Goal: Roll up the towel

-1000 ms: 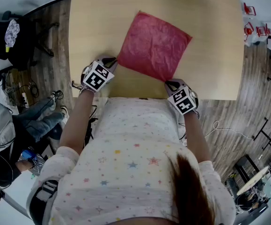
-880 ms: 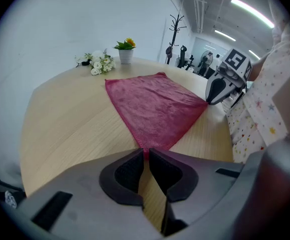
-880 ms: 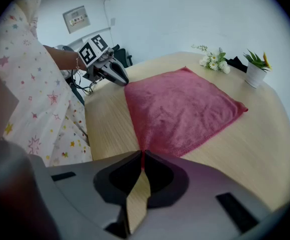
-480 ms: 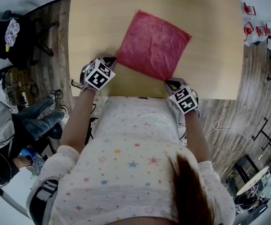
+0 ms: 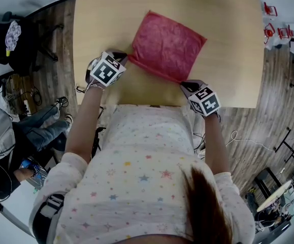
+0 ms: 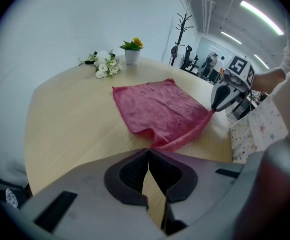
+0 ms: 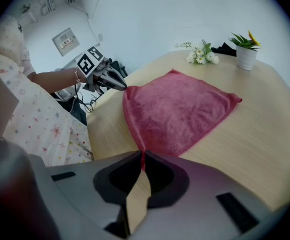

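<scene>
The pale wooden surface (image 5: 228, 60) fills the upper part of the head view, with the person's star-printed shirt (image 5: 141, 172) below it at the near edge. A red towel (image 5: 167, 44) lies spread flat in the middle of the surface, set at an angle so that one side faces the person. The rest of it rests flat on the wood.

The left gripper (image 5: 125, 59) is at the towel's near left corner and the right gripper (image 5: 186, 85) at its near right corner, so the towel's near side runs between them. In the left gripper view the fingers (image 6: 134, 171) are closed together, with the red corner pinched at their very tips and the cloth pulled up a little there. In the right gripper view the fingers (image 7: 157, 174) are likewise clamped, and a thin strip of red cloth shows in the seam between them.

At the far end of the surface stand a small white pot with a green plant (image 7: 246, 54) and, beside it, a loose bunch of white flowers (image 7: 201, 56), both well apart from the towel.
</scene>
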`<move>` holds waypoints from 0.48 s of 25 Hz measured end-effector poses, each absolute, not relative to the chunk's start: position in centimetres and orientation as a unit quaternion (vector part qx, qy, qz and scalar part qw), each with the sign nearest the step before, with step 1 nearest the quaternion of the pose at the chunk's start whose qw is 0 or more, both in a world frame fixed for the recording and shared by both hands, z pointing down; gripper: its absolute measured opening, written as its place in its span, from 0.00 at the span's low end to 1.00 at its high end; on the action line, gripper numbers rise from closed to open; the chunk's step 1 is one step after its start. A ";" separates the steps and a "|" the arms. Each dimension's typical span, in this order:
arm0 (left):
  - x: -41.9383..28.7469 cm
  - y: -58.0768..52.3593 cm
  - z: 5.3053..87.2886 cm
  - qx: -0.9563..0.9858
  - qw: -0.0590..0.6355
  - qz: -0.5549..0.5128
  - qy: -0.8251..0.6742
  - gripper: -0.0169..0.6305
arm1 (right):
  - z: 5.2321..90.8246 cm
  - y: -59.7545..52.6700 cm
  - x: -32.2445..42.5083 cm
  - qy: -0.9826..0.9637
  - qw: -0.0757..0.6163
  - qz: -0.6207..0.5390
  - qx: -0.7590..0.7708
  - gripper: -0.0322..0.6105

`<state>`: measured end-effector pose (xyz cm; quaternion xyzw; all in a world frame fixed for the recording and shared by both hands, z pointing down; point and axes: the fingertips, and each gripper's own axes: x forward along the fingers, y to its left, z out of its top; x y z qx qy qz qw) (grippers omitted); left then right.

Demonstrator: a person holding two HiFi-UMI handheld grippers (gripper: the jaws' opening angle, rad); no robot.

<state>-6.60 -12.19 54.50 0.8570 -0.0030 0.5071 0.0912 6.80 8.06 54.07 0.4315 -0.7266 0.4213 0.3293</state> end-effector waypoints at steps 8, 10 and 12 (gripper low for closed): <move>-6.1 -12.5 53.1 0.857 0.117 0.502 -0.020 0.05 | 53.5 7.5 7.8 -0.730 0.318 0.417 0.439 0.09; -7.5 -11.8 53.5 0.845 0.120 0.520 -0.024 0.05 | 53.4 8.0 7.1 -0.738 0.316 0.418 0.424 0.09; -9.0 -11.0 54.4 0.833 0.127 0.538 -0.028 0.05 | 53.6 8.5 6.5 -0.743 0.317 0.420 0.414 0.09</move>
